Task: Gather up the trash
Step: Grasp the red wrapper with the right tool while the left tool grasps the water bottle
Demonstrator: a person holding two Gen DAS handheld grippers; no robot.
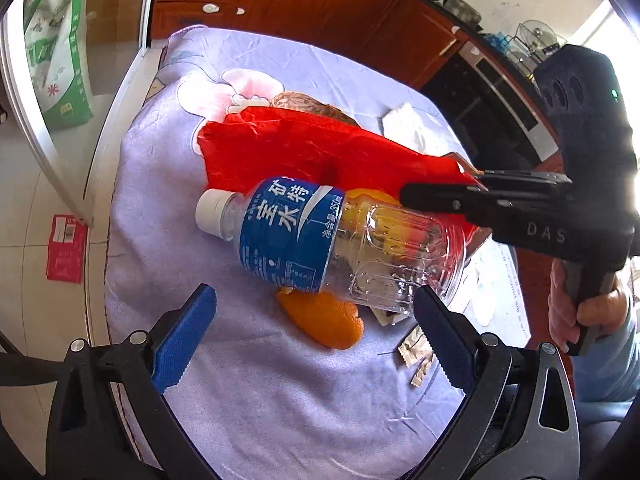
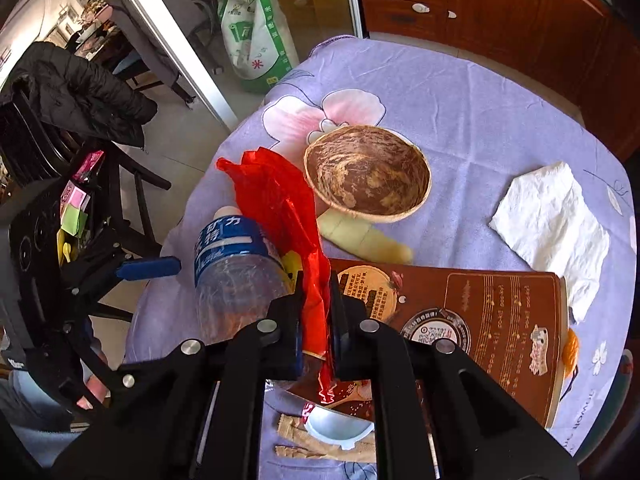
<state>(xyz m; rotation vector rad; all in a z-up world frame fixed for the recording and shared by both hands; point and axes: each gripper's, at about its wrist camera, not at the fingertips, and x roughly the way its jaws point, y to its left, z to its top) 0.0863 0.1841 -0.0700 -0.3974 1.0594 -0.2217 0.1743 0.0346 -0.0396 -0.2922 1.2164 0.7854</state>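
A clear plastic bottle [image 1: 344, 240] with a blue label and white cap lies tilted on the lilac tablecloth, its base against a red plastic bag [image 1: 304, 148]. My left gripper [image 1: 316, 340] is open, its blue pads on either side just below the bottle, not touching it. An orange peel [image 1: 324, 320] lies under the bottle. My right gripper [image 2: 316, 312] is shut on the edge of the red bag [image 2: 280, 200], holding it up beside the bottle [image 2: 236, 280]. The right gripper also shows in the left wrist view [image 1: 404, 196].
A coconut shell bowl [image 2: 368, 176], a white napkin [image 2: 552, 220], a brown snack box [image 2: 472, 320], a pale peel strip [image 2: 368, 240] and paper scraps [image 2: 316, 444] lie on the table [image 2: 480, 100]. A chair with a black jacket [image 2: 72, 92] stands left; wooden cabinets behind.
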